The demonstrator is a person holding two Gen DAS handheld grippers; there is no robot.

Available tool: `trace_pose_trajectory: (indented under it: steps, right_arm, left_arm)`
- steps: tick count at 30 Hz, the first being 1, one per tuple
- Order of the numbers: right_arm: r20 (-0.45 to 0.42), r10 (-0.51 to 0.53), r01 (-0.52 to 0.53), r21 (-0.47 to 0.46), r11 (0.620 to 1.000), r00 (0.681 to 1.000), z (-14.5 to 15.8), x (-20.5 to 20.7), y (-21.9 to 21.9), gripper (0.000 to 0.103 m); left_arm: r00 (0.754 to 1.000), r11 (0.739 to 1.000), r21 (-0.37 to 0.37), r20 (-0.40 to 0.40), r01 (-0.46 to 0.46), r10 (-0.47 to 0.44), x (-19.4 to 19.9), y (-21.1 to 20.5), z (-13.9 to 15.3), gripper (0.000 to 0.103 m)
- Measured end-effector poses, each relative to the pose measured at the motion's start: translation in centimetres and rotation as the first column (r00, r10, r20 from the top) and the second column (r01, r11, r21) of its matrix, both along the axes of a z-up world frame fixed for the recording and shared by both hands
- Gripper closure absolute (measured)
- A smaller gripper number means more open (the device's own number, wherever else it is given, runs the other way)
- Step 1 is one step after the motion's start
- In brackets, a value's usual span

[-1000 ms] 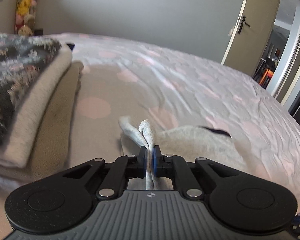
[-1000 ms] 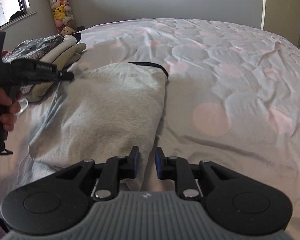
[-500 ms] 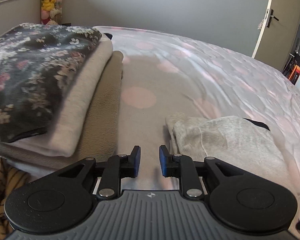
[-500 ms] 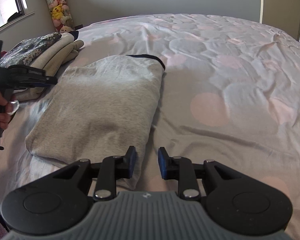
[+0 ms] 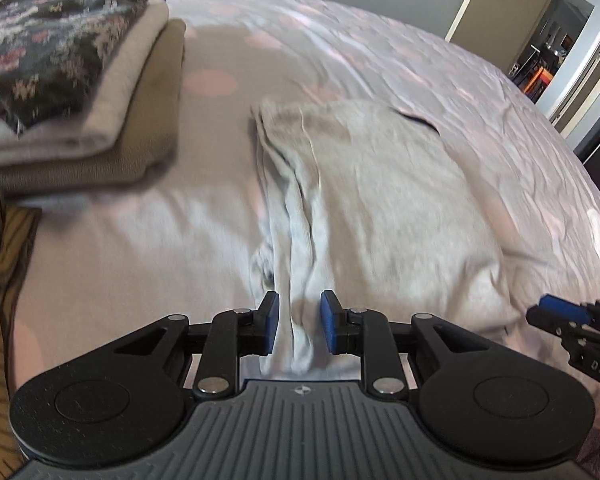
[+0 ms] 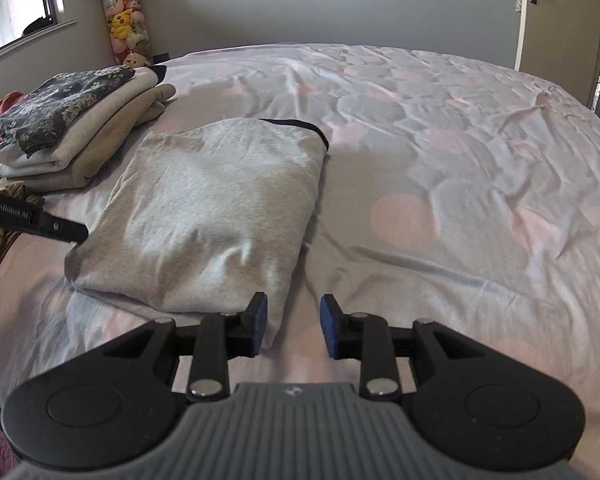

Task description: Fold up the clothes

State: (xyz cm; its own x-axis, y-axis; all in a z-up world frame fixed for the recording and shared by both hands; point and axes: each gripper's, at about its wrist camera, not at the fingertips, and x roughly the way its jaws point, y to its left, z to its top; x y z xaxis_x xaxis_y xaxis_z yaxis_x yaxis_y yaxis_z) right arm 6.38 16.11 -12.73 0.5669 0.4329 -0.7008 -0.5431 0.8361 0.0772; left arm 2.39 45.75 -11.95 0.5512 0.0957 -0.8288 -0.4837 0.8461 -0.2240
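A folded grey garment (image 6: 216, 216) with a dark collar edge lies on the bed; it also shows in the left wrist view (image 5: 372, 184). My left gripper (image 5: 299, 326) is open, its fingers either side of the garment's near left folded edge. My right gripper (image 6: 293, 326) is open and empty at the garment's near right corner, over the bedspread. The right gripper's blue tip (image 5: 560, 312) shows at the right of the left wrist view. The left gripper's tip (image 6: 60, 229) shows at the garment's left edge in the right wrist view.
A stack of folded clothes (image 6: 72, 136) with a dark floral piece on top sits at the left of the bed (image 6: 440, 168); it also shows in the left wrist view (image 5: 72, 80). Striped cloth (image 5: 0, 264) lies at the near left. A door (image 5: 496, 4) stands open at right.
My left gripper let go of the garment's edge, opened, and pulled back toward the near left edge. The garment settled flat. The right gripper stayed open and drew back slightly.
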Motion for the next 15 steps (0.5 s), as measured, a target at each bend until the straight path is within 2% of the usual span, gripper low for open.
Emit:
trace_pose_trajectory:
  steps: [3,7,9,11,15]
  right_arm:
    - [-0.022,0.027,-0.027,-0.034,0.999,0.999,-0.5,-0.1,0.6,0.067]
    - [-0.032,0.055,-0.057,-0.064,0.996,0.998,-1.0,-0.3,1.2,0.067]
    - [-0.027,0.069,-0.071,-0.076,0.995,0.997,-1.0,-0.5,1.5,0.067]
    - [-0.025,0.069,-0.071,-0.1,0.992,0.997,-1.4,-0.3,2.0,0.067]
    - [-0.05,0.066,-0.072,-0.139,0.988,0.997,-2.3,0.2,2.7,0.067]
  left_arm:
    - [1.0,0.999,-0.032,-0.025,0.008,-0.009,0.0,-0.1,-0.6,0.082]
    - [0.999,0.998,-0.051,-0.03,0.027,-0.028,-0.1,-0.5,-0.8,0.082]
    - [0.998,0.997,-0.057,-0.024,0.05,-0.052,-0.1,-0.8,-0.7,0.078]
    - [0.997,0.996,-0.054,-0.024,0.07,-0.072,0.0,-1.2,-0.7,0.064]
    - [0.995,0.995,-0.039,-0.038,0.095,-0.097,0.3,-1.7,-0.8,0.062]
